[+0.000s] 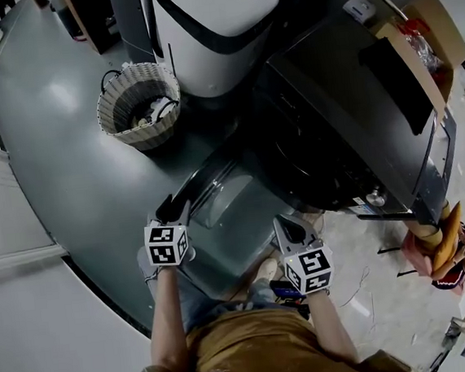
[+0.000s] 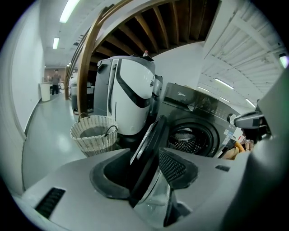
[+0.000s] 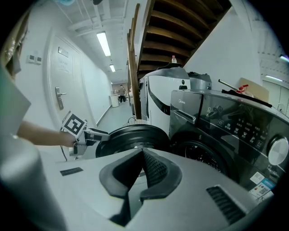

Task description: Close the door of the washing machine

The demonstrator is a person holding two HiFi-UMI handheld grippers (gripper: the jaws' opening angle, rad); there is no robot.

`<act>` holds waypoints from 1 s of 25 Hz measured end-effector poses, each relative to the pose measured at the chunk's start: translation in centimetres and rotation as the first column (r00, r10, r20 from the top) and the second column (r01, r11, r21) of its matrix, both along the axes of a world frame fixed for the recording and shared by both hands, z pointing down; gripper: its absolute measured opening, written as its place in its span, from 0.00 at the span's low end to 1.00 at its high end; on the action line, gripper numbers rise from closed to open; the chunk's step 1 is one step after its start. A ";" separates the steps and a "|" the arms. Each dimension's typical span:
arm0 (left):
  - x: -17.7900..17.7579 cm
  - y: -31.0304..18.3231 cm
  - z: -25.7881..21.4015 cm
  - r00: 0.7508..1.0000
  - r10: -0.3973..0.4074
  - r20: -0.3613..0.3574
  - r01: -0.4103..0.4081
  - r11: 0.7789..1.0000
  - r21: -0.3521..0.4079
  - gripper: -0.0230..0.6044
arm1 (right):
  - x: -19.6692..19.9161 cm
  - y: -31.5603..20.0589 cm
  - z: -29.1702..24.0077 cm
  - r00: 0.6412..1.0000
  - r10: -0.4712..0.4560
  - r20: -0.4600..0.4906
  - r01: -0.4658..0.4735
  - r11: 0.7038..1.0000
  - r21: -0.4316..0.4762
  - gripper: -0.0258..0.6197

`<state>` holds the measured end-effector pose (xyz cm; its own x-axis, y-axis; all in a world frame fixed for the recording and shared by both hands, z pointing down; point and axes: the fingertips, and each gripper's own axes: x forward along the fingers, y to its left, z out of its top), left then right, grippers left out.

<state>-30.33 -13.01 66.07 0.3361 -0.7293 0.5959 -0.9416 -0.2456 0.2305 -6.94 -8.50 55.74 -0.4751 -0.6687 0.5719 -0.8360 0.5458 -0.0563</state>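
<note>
Left gripper view | left gripper (image 2: 142, 153): jaws are held wide, door (image 2: 151, 133) rim between, ungripped | right gripper (image 3: 141, 153): jaws closed, empty | door's lower edge hidden

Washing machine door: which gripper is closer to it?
Left. The left gripper has the door rim between its open jaws; the right gripper sits just off the door's other side, holding nothing.
</note>
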 end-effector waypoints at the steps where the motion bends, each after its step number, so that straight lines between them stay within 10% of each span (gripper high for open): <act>1: 0.0 -0.1 0.2 1.000 0.001 0.002 -0.001 1.000 -0.003 0.35 | -0.2 0.0 0.0 1.000 -0.001 0.001 0.001 1.000 0.000 0.06; 25: 1.1 1.2 0.8 0.999 -0.010 0.039 0.012 0.998 -0.056 0.33 | 1.9 1.1 -1.5 0.999 0.028 0.044 -0.030 0.999 0.033 0.06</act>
